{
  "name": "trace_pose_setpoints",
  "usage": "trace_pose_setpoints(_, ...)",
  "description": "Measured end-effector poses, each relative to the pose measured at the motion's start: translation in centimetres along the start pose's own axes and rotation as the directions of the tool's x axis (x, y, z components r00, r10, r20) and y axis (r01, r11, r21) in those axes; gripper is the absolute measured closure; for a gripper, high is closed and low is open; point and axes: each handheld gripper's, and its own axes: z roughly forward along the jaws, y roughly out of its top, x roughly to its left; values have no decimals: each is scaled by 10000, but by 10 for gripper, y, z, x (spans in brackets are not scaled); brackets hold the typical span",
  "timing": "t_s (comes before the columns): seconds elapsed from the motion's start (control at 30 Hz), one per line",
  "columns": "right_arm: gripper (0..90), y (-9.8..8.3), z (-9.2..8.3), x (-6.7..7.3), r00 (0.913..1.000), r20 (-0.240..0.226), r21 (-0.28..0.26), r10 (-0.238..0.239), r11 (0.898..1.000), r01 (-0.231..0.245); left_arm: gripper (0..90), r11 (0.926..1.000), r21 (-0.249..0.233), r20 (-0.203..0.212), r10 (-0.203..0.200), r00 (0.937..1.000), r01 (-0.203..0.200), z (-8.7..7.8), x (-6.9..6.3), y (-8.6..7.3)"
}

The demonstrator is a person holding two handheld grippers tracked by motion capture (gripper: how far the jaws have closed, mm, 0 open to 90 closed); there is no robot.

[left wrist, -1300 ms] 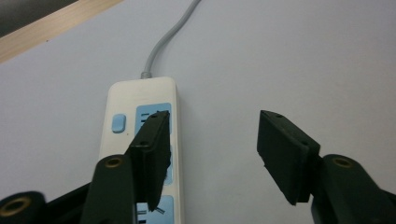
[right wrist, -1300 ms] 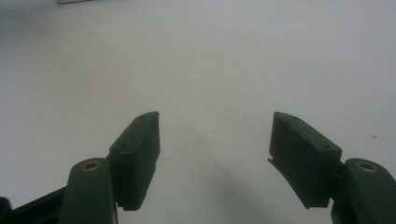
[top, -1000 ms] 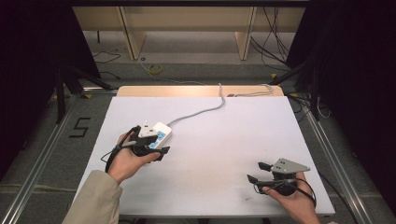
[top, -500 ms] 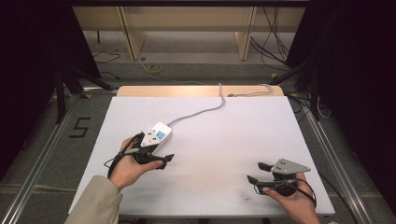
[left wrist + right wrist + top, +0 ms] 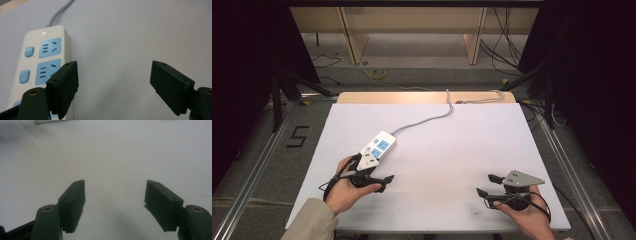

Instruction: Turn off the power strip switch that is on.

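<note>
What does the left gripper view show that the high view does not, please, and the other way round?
Left gripper view alone: the slot patterns of the blue sockets, the blue buttons beside them and a faint logo near the cord end, plus bare white table between its own open jaws.

High view alone: the right gripper, open and empty near the front right of the table, both hands, and the grey cord's run over the far edge.

Both: the white power strip lying flat, with the left gripper beside its near end, jaws just opened, nothing between them.
</note>
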Motion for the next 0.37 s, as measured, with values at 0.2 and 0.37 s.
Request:
trace_pose_setpoints(0.2,339,0,0,0,10000,3,21,-1,10000,1,216,9999,-85,-101,-79,9999,78,-5,-2,-12)
trace_pose_setpoints(0.37,338,0,1,0,10000,32,-11,4,10000,-4,201,9997,-199,-191,-144,9997,140,-4,-4,-12)
